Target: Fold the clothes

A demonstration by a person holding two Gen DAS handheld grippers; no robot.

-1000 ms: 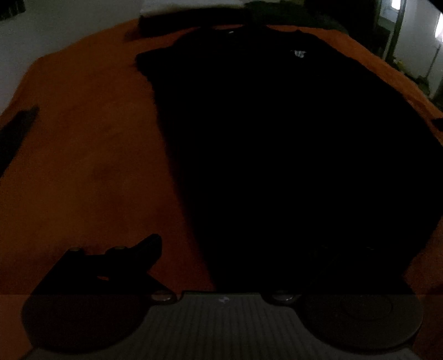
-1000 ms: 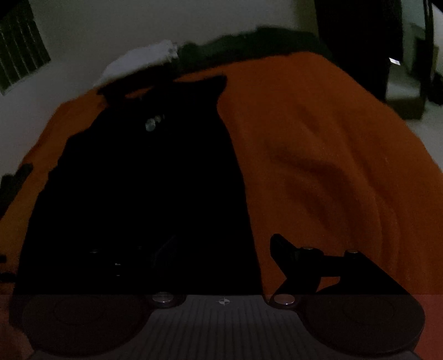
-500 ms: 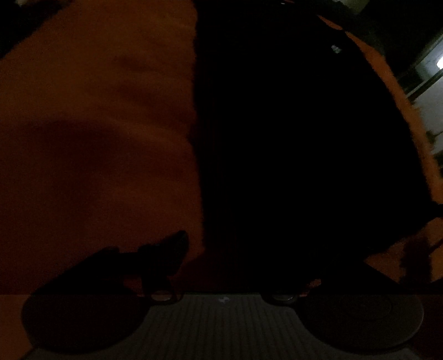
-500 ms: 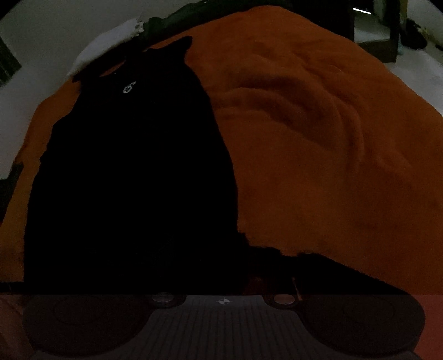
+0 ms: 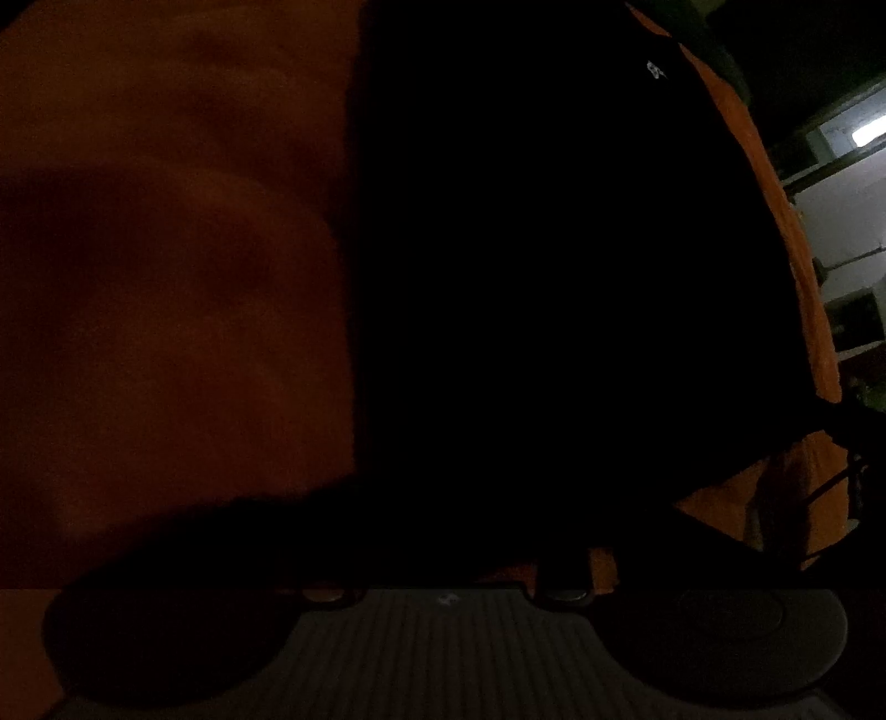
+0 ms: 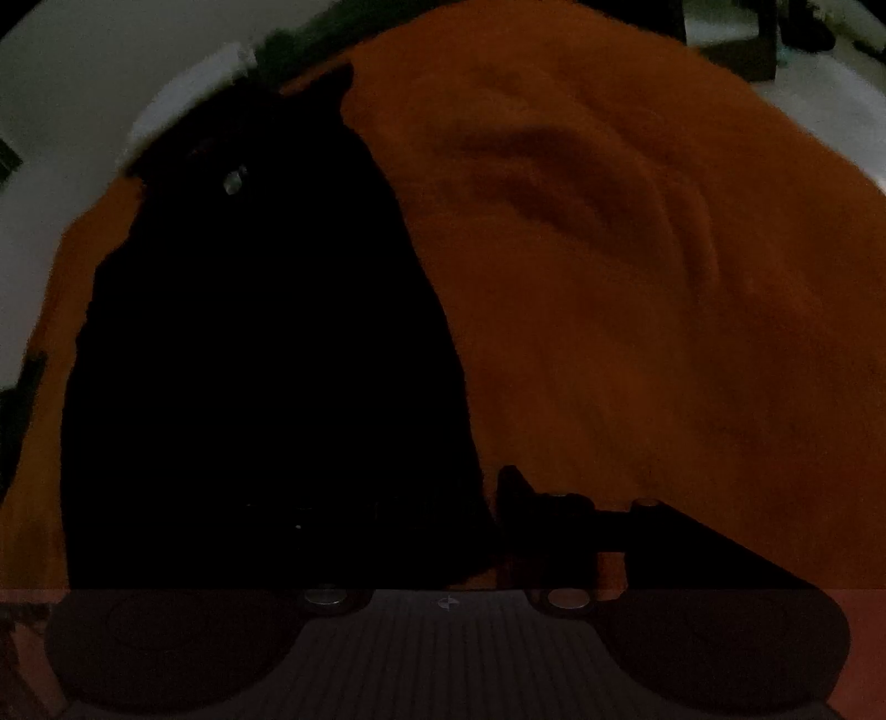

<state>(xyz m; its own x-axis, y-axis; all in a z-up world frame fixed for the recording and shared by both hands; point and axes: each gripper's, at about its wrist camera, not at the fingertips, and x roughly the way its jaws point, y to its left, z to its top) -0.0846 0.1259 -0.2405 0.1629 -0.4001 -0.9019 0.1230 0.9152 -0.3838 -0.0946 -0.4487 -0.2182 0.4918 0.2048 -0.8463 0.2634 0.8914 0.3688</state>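
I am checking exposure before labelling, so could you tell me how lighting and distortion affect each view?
Left wrist view: very underexposed; the black cotton shirt is a featureless mass and the orange fleece blanket looks murky brown. Right wrist view: a little brighter, blanket folds readable, shirt still without detail, the right gripper only half distinct. Both views bulge with fisheye curvature.

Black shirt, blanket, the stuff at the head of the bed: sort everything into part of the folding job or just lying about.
Part of the job:
black shirt
orange blanket it lies on
right gripper
left gripper

Lying about:
white pillow
dark green cloth beside it
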